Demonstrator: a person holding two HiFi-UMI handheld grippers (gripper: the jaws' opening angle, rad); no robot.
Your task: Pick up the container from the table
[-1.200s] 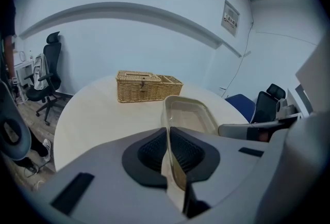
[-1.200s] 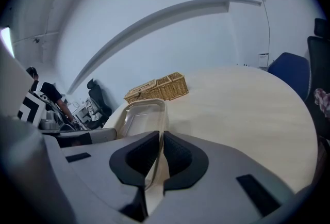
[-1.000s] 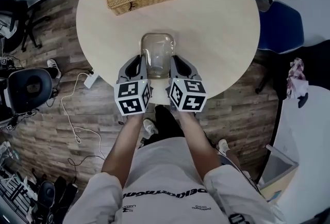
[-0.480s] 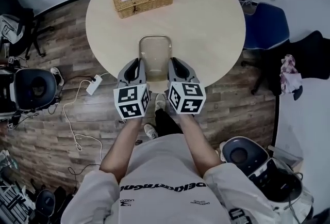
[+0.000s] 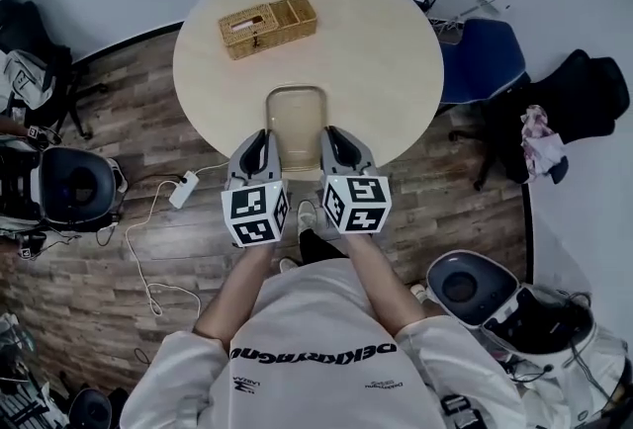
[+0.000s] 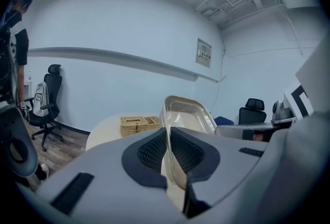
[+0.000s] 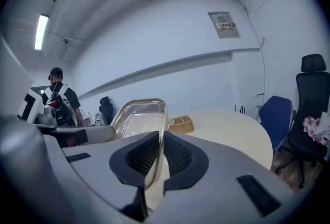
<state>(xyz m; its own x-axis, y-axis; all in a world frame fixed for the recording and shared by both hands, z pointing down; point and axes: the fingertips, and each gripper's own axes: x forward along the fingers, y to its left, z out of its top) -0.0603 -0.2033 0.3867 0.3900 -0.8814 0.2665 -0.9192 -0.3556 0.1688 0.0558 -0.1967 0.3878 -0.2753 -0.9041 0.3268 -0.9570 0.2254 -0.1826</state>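
The container (image 5: 295, 115) is a clear, shallow plastic tub with rounded corners. It hangs over the near edge of the round beige table (image 5: 381, 51), held from both sides. My left gripper (image 5: 260, 144) is shut on its left rim and my right gripper (image 5: 333, 142) on its right rim. In the left gripper view the container's (image 6: 188, 113) wall runs between the meshed pads (image 6: 152, 149) of the left gripper (image 6: 168, 141). The right gripper view shows the container (image 7: 140, 118) tilted up from the right gripper (image 7: 160, 152), its rim pinched between the pads (image 7: 178, 156).
A wicker basket (image 5: 267, 25) sits at the table's far left. A blue chair (image 5: 482, 61) stands to the right and a black chair (image 5: 71, 186) to the left. A power strip with cable (image 5: 181, 190) lies on the wooden floor. A person (image 7: 61, 100) stands behind.
The table and floor have shrunk in the head view as the view rose. Both grippers have kept their hold on the container, which now sits higher above the table edge.
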